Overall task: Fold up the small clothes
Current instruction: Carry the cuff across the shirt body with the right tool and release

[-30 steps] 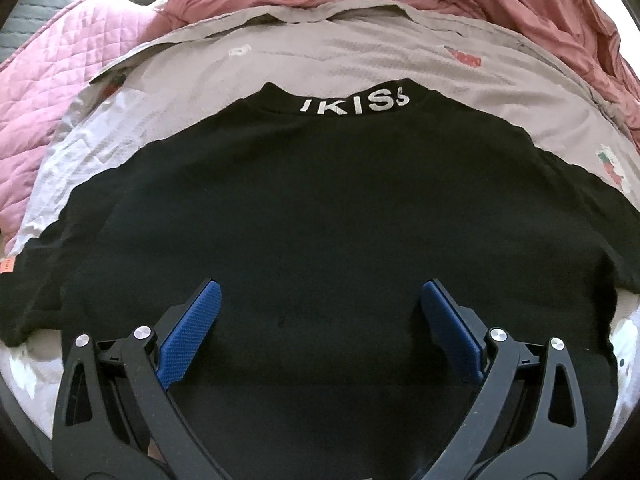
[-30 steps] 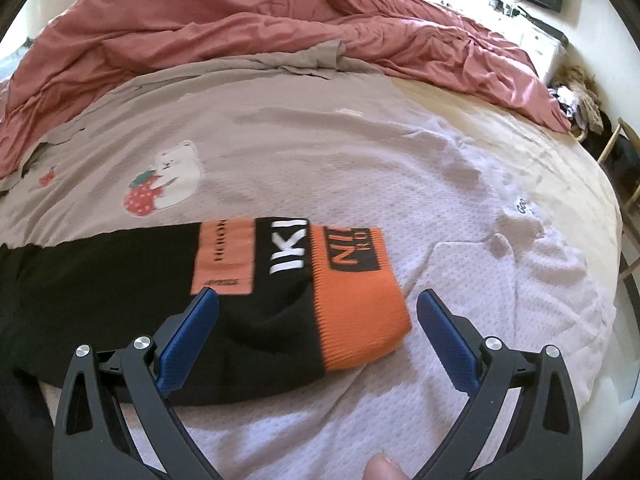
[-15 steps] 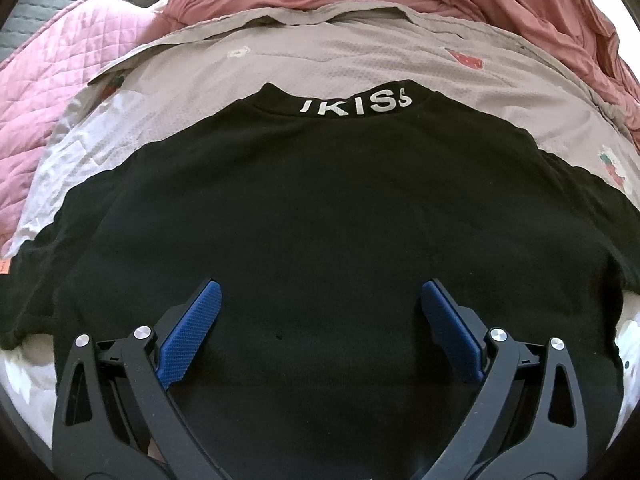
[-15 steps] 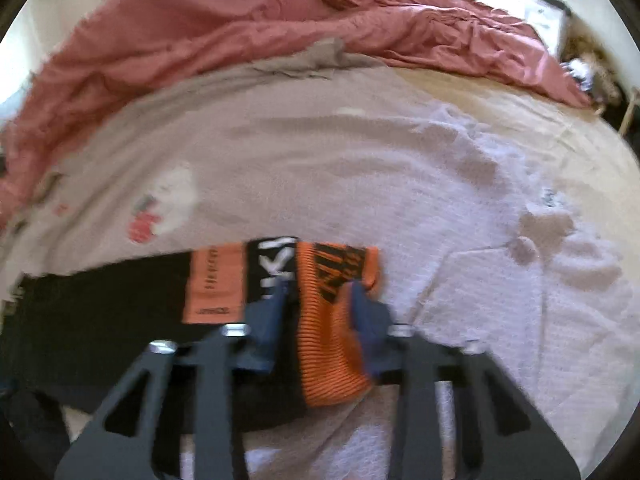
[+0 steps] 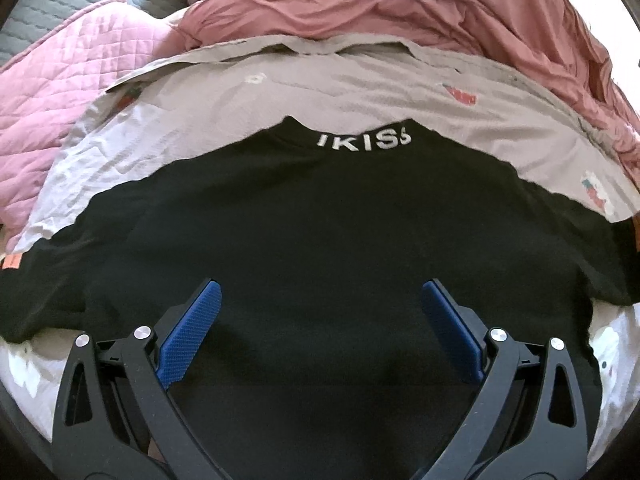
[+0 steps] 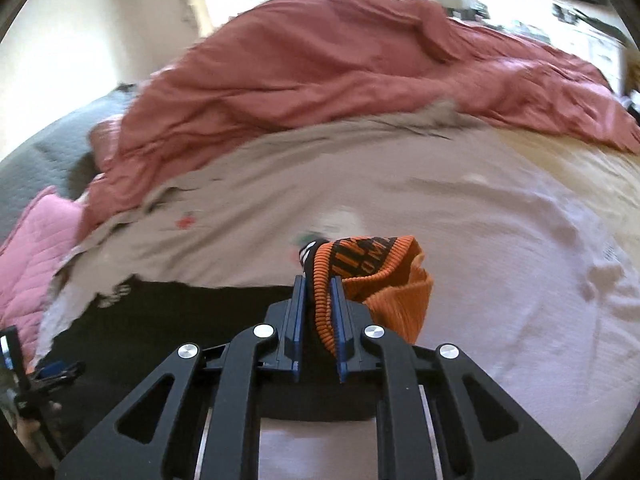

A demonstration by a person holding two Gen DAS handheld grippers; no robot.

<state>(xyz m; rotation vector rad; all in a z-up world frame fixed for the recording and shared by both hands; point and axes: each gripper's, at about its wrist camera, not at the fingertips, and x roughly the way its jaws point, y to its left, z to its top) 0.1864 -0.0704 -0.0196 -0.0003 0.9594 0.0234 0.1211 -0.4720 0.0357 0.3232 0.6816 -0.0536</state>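
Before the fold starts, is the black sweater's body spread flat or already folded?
Spread flat: the black sweater lies open on the bedsheet, collar lettering showing, shoulders out to both sides.

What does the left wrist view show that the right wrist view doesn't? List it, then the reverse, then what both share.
Left wrist only: the white neck lettering, and the left gripper open over the black top.
Right wrist only: the right gripper shut on the orange cuff, raised off the sheet.
Both: the black top, the grey sheet and the red duvet.
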